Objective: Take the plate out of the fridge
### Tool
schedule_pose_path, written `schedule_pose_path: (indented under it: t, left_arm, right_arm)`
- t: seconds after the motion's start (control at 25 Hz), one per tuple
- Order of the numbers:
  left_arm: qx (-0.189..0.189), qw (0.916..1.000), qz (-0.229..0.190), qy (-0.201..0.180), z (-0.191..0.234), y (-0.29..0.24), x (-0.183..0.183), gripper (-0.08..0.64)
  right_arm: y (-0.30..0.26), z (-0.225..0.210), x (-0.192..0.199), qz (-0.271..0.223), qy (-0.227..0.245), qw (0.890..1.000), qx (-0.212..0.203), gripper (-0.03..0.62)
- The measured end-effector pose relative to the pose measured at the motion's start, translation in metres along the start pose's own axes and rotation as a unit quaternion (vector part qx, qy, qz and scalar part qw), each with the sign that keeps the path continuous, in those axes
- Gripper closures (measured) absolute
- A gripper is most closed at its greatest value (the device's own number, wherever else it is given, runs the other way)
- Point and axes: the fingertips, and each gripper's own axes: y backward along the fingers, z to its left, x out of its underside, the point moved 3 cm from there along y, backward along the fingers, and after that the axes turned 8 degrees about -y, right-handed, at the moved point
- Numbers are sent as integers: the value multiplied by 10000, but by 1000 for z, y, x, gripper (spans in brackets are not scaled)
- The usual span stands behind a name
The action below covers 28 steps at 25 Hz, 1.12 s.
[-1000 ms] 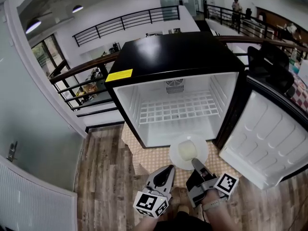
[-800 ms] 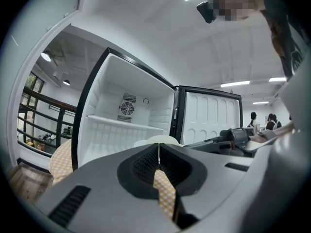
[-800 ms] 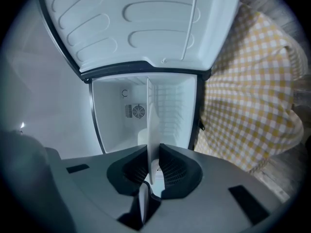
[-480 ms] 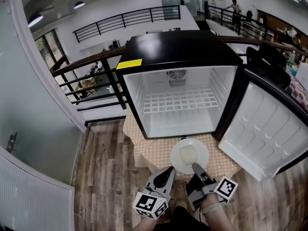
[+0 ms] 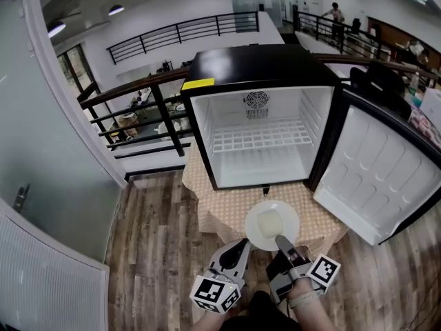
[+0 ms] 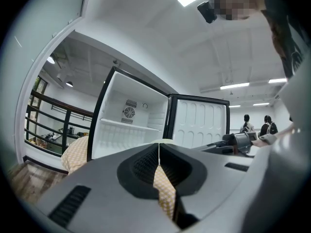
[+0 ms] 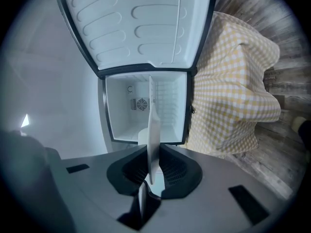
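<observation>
Wood-plank floor [image 5: 151,240] underfoot, black railing [image 5: 179,29] behind. On a surface draped in a yellow-checked cloth [image 5: 227,209] stands a black mini fridge [image 5: 262,67] — door [image 5: 372,178] swung wide to the right, white wire shelf [image 5: 260,135] across the interior. Out in front of the opening, clear of it and over the cloth's near edge: white plate [image 5: 252,234], held level. Carries a pale block of food [image 5: 269,223] at its middle. Right hand-held gripper [image 5: 281,241] clamped on the plate's near rim — edge pinched between both pads. Left hand-held gripper [image 5: 241,245] just beside it, close by the rim, jaws pressed together on nothing.
</observation>
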Motion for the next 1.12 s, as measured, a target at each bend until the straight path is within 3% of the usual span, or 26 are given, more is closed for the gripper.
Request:
schedule_pose_path:
  t: [0.48,1.12]
  left_arm:
    - [129,9998,-110,59,-23,44,2,549]
    - [113,9997,-139,136,-42,73,14,549]
  right_arm:
    - [43,-1,33,-110,-4,9999,-17,537]
    - [79,-6,48,-157,1,9999,-67,537]
